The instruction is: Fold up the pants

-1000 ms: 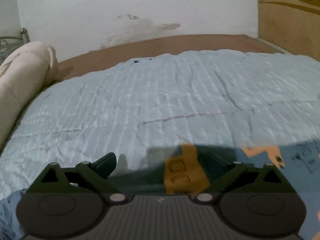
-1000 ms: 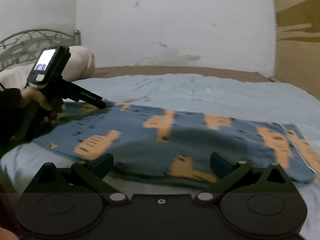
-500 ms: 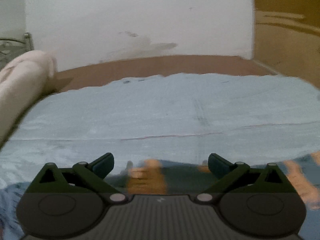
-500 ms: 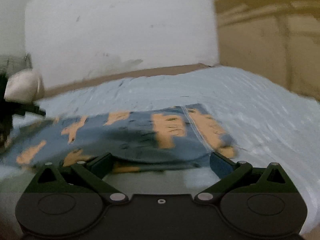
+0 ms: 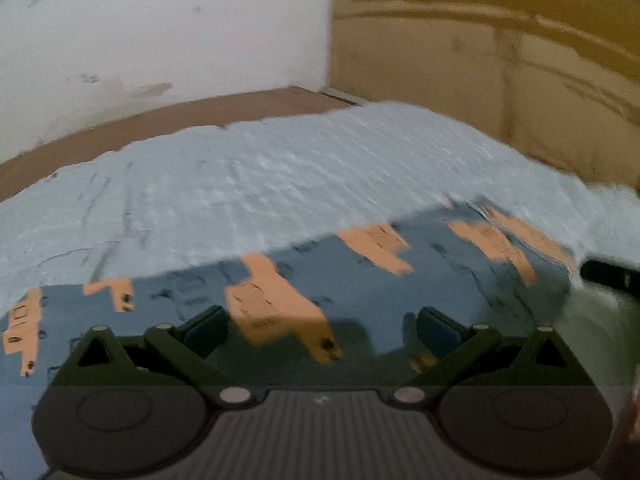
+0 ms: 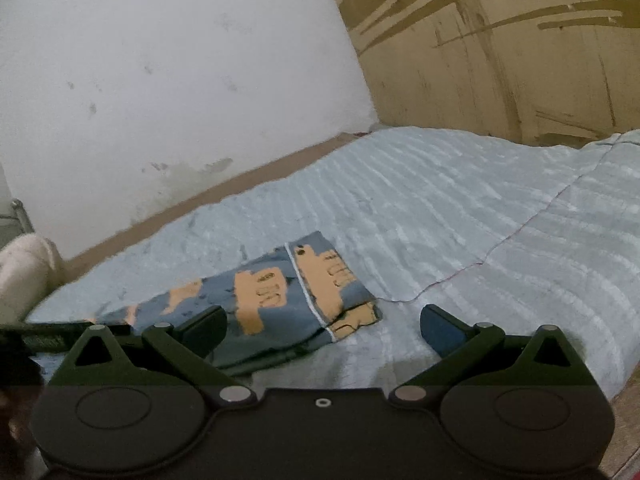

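Observation:
The pants [image 5: 360, 276] are blue with orange block prints and lie flat, folded lengthwise, on a pale blue bedspread [image 5: 260, 184]. My left gripper [image 5: 320, 328] hovers open just over their near edge, with nothing between its fingers. In the right wrist view the pants [image 6: 280, 300] stretch off to the left, and their white-seamed end lies nearest me. My right gripper [image 6: 322, 326] is open near that end; its left finger [image 6: 204, 326] overlaps the cloth and its right finger [image 6: 440, 330] is over bare bedspread. The left gripper's dark body [image 6: 60, 330] shows at the left edge.
The bedspread [image 6: 460, 208] covers a bed against a stained white wall [image 6: 160, 80] and a tan wood-grain panel [image 6: 520, 48]. A cream pillow [image 6: 22, 276] lies at the far left. A brown bed frame edge [image 5: 160, 120] runs along the wall.
Both views have swung to the right. The left gripper, earlier closed on the pants, now stands open over them. The right gripper has shifted toward the pants' seamed end.

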Demonstrator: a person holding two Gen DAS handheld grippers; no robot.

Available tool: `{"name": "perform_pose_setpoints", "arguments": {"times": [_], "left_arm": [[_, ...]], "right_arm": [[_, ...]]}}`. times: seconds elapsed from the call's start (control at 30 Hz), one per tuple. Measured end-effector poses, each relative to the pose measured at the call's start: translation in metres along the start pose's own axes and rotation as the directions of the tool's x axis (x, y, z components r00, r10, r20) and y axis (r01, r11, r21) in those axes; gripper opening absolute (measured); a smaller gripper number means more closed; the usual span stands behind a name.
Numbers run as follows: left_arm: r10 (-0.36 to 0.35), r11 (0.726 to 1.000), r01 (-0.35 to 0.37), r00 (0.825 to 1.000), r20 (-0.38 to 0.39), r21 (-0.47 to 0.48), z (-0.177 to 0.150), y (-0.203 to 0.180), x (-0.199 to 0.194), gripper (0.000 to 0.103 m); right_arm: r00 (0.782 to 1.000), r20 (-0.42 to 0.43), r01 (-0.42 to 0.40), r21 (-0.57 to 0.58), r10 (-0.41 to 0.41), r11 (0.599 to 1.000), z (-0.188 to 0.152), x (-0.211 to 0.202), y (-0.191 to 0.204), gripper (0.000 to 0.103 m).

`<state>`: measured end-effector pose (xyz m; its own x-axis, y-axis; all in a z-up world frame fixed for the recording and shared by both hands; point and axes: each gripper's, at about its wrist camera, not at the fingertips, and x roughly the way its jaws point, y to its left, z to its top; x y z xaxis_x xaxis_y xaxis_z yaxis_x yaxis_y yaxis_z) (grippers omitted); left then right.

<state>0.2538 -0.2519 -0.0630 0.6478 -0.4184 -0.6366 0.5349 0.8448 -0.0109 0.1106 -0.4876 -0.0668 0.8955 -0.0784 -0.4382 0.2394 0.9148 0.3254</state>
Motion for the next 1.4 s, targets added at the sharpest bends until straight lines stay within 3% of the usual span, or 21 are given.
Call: {"name": "perform_pose_setpoints", "arguments": {"times": [0.13, 0.3, 0.47, 0.6, 0.8, 0.87, 0.93, 1.07, 1.2, 1.27, 1.4], "left_arm": [[-0.016, 0.998, 0.017, 1.0, -0.018, 0.067, -0.01, -0.012, -0.005, 0.102], [-0.065, 0.992, 0.071, 0.996, -0.066, 0.106, -0.017, -0.012, -0.01, 0.102], [-0.084, 0.995, 0.087, 0.993, -0.079, 0.038, -0.01, -0.001, -0.013, 0.102], [-0.041, 0.999, 0.04, 0.996, -0.075, -0.018, 0.001, 0.003, -0.009, 0.102], [-0.048, 0.987, 0.035, 0.996, -0.078, -0.158, 0.02, 0.021, -0.003, 0.102], [-0.104, 0.971, 0.087, 0.992, -0.065, -0.222, 0.031, 0.026, -0.001, 0.102], [-0.21, 0.937, 0.191, 0.977, -0.036, -0.291, 0.045, 0.029, 0.003, 0.102], [-0.381, 0.862, 0.367, 0.924, 0.03, -0.35, 0.074, 0.018, 0.015, 0.102], [-0.461, 0.82, 0.438, 0.887, 0.027, -0.369, 0.09, 0.003, 0.024, 0.102], [-0.492, 0.802, 0.458, 0.871, 0.011, -0.382, 0.093, -0.003, 0.032, 0.102], [-0.513, 0.791, 0.455, 0.858, -0.036, -0.409, 0.096, -0.01, 0.047, 0.102]], "right_arm": [[0.999, -0.006, -0.043, 0.024, 0.043, 0.999, 0.002, -0.005, -0.004, 0.102], [0.991, -0.053, -0.117, 0.144, 0.125, 0.983, 0.009, -0.002, -0.004, 0.102], [0.982, -0.157, -0.07, 0.194, 0.101, 0.978, 0.018, 0.02, 0.004, 0.102], [0.985, -0.162, -0.025, 0.249, 0.067, 0.968, 0.023, 0.029, 0.005, 0.101], [0.993, -0.111, 0.078, 0.288, -0.047, 0.955, 0.018, 0.029, 0.007, 0.054], [0.992, -0.099, 0.109, 0.282, -0.084, 0.953, 0.017, 0.028, 0.007, 0.035], [0.99, -0.082, 0.13, 0.259, -0.112, 0.957, 0.015, 0.028, 0.009, 0.027], [0.987, -0.02, 0.159, 0.125, -0.158, 0.979, 0.01, 0.027, 0.025, 0.017], [0.977, 0.091, 0.207, -0.159, -0.194, 0.965, 0.001, 0.021, 0.059, 0.015], [0.97, 0.154, 0.227, -0.319, -0.186, 0.92, -0.007, 0.017, 0.079, 0.015], [0.963, 0.206, 0.261, -0.571, -0.172, 0.778, -0.028, 0.018, 0.111, 0.015]]}}
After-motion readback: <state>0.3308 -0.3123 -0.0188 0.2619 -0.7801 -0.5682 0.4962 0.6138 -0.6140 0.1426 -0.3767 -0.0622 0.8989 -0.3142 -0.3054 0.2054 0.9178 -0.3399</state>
